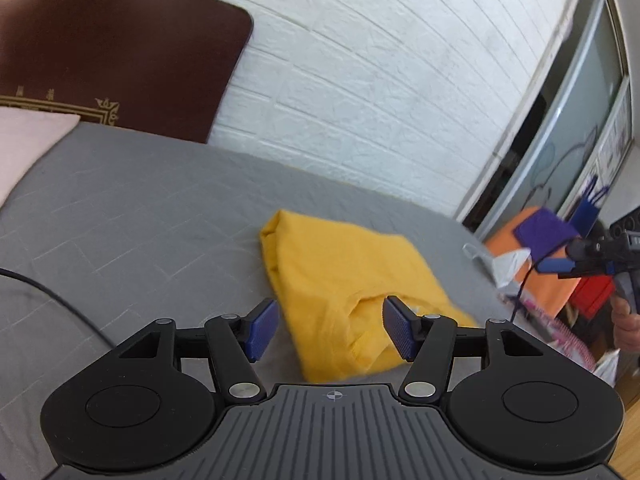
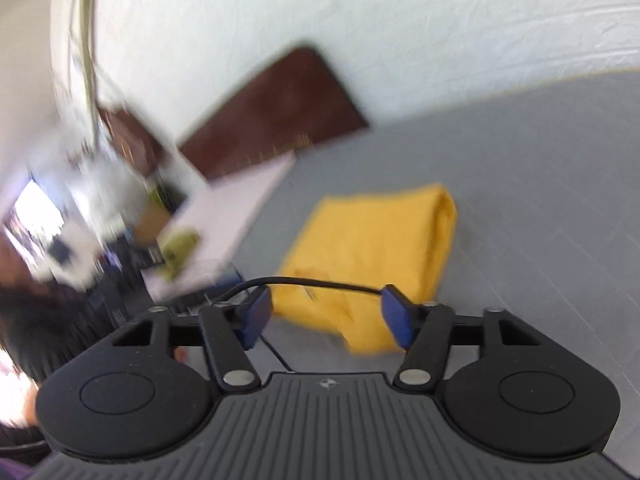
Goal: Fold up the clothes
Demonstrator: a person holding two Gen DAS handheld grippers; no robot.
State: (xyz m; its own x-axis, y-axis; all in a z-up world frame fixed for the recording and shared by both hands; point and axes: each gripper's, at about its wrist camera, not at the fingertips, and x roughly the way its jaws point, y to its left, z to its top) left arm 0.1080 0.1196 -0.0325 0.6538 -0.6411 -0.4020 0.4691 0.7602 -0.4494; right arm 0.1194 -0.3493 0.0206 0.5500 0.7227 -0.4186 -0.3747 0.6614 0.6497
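Yellow cotton garment (image 1: 344, 280) lies folded compact on grey quilted bed cover (image 1: 140, 216).
Left gripper (image 1: 330, 330) and right gripper (image 2: 326, 316) released, empty; folding looks nearly done.

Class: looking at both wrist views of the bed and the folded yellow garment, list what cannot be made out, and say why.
- Yellow garment: near edge hidden behind the left gripper body, left wrist view.
- Clutter left of the bed: motion-blurred, right wrist view.
- Gold lettering on the brown headboard: too small, left wrist view.
- Pink cloth: cut off by the left edge.
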